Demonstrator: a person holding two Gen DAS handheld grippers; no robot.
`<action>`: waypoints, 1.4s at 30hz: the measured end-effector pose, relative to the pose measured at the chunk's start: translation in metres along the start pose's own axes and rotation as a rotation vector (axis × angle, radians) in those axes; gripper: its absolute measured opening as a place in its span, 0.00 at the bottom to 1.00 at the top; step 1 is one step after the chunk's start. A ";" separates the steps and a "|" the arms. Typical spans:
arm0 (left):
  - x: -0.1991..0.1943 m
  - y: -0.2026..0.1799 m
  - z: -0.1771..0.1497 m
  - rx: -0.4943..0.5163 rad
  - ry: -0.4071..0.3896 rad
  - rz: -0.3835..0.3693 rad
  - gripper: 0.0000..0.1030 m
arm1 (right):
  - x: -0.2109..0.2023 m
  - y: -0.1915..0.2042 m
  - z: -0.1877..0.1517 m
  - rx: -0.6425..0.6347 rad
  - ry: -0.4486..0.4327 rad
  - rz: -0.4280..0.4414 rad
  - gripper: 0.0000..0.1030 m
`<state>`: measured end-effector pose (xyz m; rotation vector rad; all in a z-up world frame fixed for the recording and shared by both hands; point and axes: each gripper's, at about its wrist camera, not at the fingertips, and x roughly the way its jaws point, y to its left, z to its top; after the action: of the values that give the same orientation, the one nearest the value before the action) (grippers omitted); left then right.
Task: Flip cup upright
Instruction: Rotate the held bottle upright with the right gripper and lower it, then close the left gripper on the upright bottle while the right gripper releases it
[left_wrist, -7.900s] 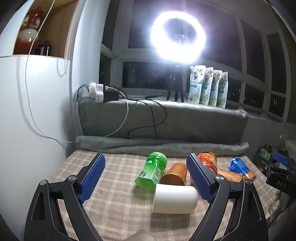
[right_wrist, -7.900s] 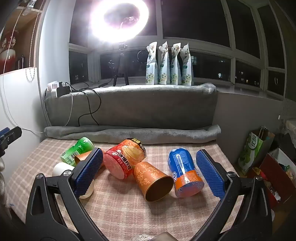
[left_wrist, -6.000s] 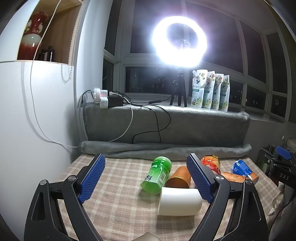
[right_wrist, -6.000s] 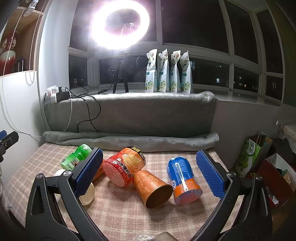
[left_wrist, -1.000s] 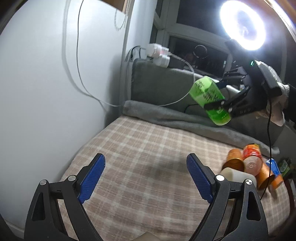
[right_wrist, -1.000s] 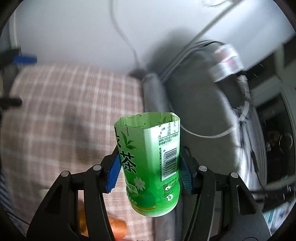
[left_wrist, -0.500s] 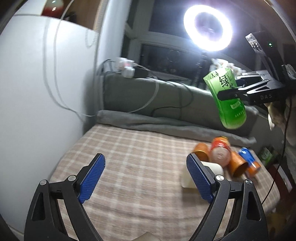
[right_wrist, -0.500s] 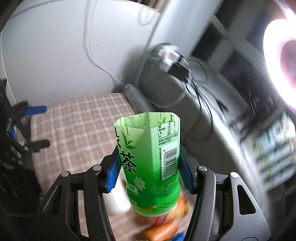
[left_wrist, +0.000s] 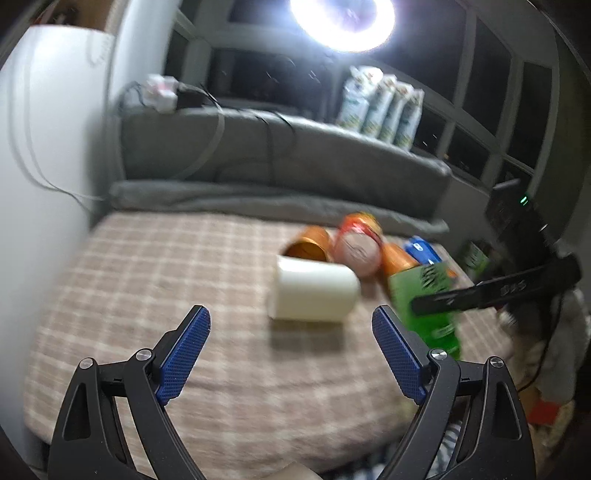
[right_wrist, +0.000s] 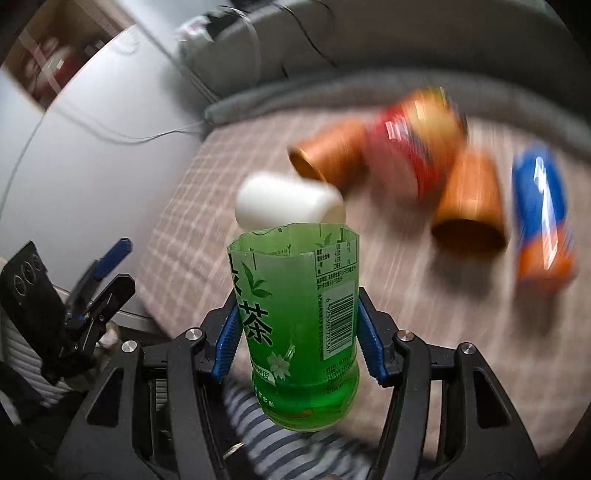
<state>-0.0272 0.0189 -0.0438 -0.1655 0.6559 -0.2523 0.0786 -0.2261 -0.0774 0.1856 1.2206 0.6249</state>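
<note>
My right gripper (right_wrist: 297, 339) is shut on a green cut-off bottle cup (right_wrist: 295, 321) with its open end up, held over the near edge of the checked cloth. The same cup (left_wrist: 424, 306) and right gripper (left_wrist: 495, 291) show at the right of the left wrist view. My left gripper (left_wrist: 290, 350) is open and empty, low over the cloth, in front of a white cup (left_wrist: 314, 291) lying on its side. That white cup (right_wrist: 284, 201) lies just beyond the green one.
Two orange cups (right_wrist: 332, 158) (right_wrist: 469, 206), a red noodle cup (right_wrist: 413, 140) and a blue-orange can (right_wrist: 543, 218) lie on the checked cloth (left_wrist: 147, 280). A grey cushion (left_wrist: 280, 162) runs along the back. A white cabinet (left_wrist: 40, 177) stands left.
The right gripper has swung down and toward the near right edge of the cloth with the green cup, now open end up. The left gripper turned right toward the white cup.
</note>
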 end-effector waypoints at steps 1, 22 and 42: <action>0.005 -0.004 -0.001 0.006 0.027 -0.018 0.87 | 0.003 -0.004 -0.004 0.004 0.004 -0.012 0.57; 0.063 -0.042 -0.004 -0.034 0.226 -0.174 0.87 | -0.010 -0.028 -0.009 0.012 -0.102 -0.022 0.77; 0.133 -0.052 0.002 -0.299 0.447 -0.364 0.86 | -0.100 -0.060 -0.074 0.045 -0.392 -0.283 0.78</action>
<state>0.0660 -0.0681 -0.1078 -0.5275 1.1079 -0.5504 0.0112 -0.3432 -0.0494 0.1607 0.8609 0.2956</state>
